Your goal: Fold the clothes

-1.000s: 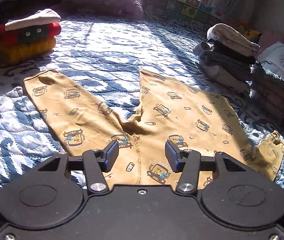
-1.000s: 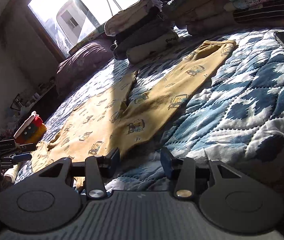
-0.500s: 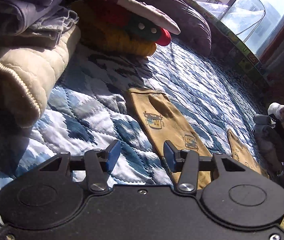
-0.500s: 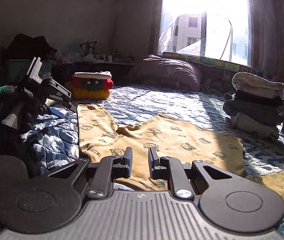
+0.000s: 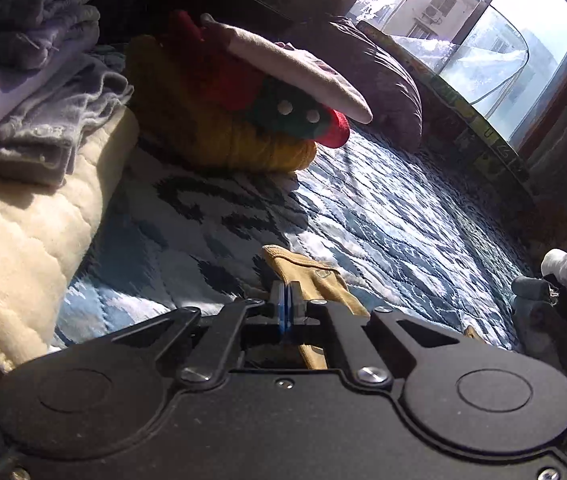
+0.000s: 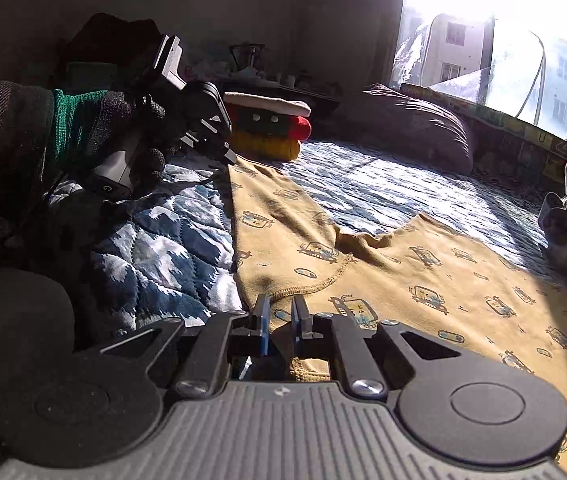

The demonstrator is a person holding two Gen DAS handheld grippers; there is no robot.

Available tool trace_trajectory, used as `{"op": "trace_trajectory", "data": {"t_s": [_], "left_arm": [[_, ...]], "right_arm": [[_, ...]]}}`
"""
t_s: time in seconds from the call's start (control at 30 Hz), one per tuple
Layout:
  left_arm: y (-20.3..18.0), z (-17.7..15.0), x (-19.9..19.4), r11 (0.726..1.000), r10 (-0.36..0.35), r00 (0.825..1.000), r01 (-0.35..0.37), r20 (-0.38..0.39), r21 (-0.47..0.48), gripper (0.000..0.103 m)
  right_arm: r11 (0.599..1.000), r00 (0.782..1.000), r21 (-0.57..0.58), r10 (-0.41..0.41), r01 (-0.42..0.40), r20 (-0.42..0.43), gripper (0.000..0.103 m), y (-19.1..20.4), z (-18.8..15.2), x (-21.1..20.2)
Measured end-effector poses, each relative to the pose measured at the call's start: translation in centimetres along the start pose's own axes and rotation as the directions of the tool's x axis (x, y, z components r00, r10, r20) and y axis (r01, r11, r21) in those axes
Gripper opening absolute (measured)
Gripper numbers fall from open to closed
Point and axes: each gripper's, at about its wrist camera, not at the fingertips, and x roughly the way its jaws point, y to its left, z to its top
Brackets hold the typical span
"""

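The yellow robot-print pants (image 6: pixel 423 280) are spread flat on the blue quilt (image 6: pixel 155 256). One leg cuff is pinched by the left gripper (image 5: pixel 287 306), pads pressed together. The waist edge sits between the right gripper (image 6: pixel 281 318) pads, nearly closed; whether it's actually clamped can't be told.

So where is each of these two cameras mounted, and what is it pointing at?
Left wrist: rides the left gripper, low over the bed quilt, facing the pants' leg cuff; only its closed fingers show.
Right wrist: rides the right gripper at the pants' waist, facing the window; the gloved left hand shows.
Shared: yellow robot-print pants, folded sweater stack.
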Motion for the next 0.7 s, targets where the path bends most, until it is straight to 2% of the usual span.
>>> {"op": "trace_trajectory", "data": {"t_s": [0.07,0.13,0.2,0.23,0.3,0.37,0.4,0.47,0.57,0.63,0.7], "left_arm": [[0.3,0.0,0.9,0.999,0.038,0.999,-0.038,-0.03,0.024,0.0],[0.7,-0.2,1.3,0.999,0.047,0.998,-0.046,-0.04,0.023,0.0],[0.7,-0.4,1.3,0.998,0.051,0.998,-0.05,-0.038,0.04,0.004],[0.6,-0.4,1.0,0.998,0.056,0.998,-0.055,-0.031,0.042,0.004],[0.2,-0.4,0.2,0.995,0.079,0.997,-0.078,-0.009,0.06,0.014],[-0.9,-0.8,-0.9,0.988,0.109,0.994,-0.11,0.017,0.11,0.021],[-1.8,-1.2,-1.7,0.982,0.106,0.994,-0.109,0.024,0.154,0.021],[-3.9,-2.3,-3.3,0.971,0.076,0.997,-0.08,0.025,0.224,0.021],[-7.2,-4.8,-6.3,0.956,-0.053,0.998,0.06,-0.031,0.286,0.021],[-9.8,-6.9,-8.4,0.924,-0.154,0.985,0.172,-0.08,0.341,0.021],[-11.8,-9.1,-9.7,0.897,-0.221,0.965,0.258,-0.141,0.36,0.021]], "right_arm": [[1.0,1.0,-0.021,-0.006,0.006,0.004,0.013,0.3,-0.1,0.0],[1.0,1.0,0.025,0.014,-0.014,0.015,0.013,-0.4,0.1,-0.5],[0.999,0.995,0.049,-0.025,0.02,0.095,0.013,-0.6,0.4,-1.5],[0.998,0.995,0.057,-0.029,0.024,0.098,0.013,-0.7,0.5,-1.6],[0.994,1.0,0.102,0.028,-0.028,0.001,0.014,-1.5,0.2,-0.3],[0.994,0.999,0.098,0.042,-0.041,-0.003,0.016,-1.3,-0.5,-0.1],[0.995,0.999,0.09,0.041,-0.04,-0.008,0.016,-1.2,-0.2,-0.1],[0.994,0.999,0.098,0.046,-0.046,0.002,0.016,-1.4,-0.2,-0.6],[0.991,0.998,0.121,0.052,-0.055,0.021,0.016,-1.7,-0.4,-1.7],[0.985,0.998,0.163,0.051,-0.055,0.027,0.016,-2.4,-0.5,-3.0],[0.975,0.998,0.215,0.049,-0.054,0.028,0.016,-3.3,-0.7,-4.5]]}}
